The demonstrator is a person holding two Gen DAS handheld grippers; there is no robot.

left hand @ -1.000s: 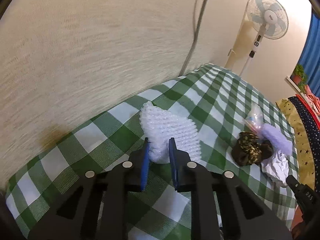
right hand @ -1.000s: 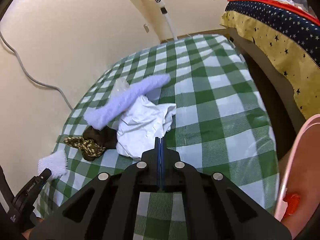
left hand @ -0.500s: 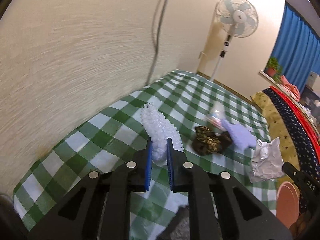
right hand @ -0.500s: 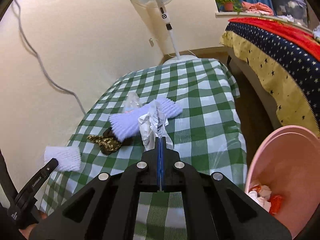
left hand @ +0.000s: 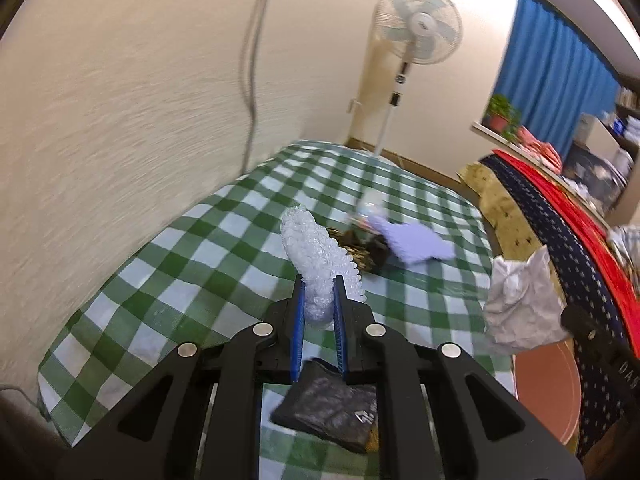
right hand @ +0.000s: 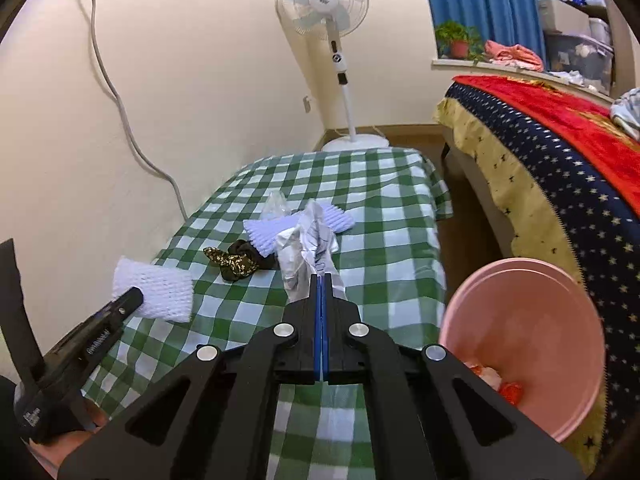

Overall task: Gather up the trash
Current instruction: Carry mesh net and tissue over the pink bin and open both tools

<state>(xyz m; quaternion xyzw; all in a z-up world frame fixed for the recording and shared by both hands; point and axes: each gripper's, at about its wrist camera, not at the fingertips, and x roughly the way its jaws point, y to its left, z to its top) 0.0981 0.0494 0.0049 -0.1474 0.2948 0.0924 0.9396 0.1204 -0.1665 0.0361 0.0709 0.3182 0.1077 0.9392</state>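
Observation:
My left gripper (left hand: 319, 292) is shut on a white foam net (left hand: 316, 256) and holds it above the green checked table (left hand: 180, 264). In the right wrist view the same foam net (right hand: 154, 288) hangs at the left. My right gripper (right hand: 321, 280) is shut on a crumpled white paper (right hand: 304, 248), lifted clear of the cloth. The paper (left hand: 520, 304) also shows at the right of the left wrist view. A pink bin (right hand: 532, 320) stands on the floor right of the table, with some trash (right hand: 496, 384) inside.
On the table lie a purple foam sheet (right hand: 272, 232), a dark patterned wrapper (right hand: 236, 264), a clear plastic bag (right hand: 276, 204) and a black bag (left hand: 328, 404) near the front. A standing fan (right hand: 324, 0) is beyond the table, a bed (right hand: 560, 152) to the right.
Both grippers rose off the table with their loads. The left jaws closed on the foam net and lifted it; the right lifted the paper toward the pink bin's side.

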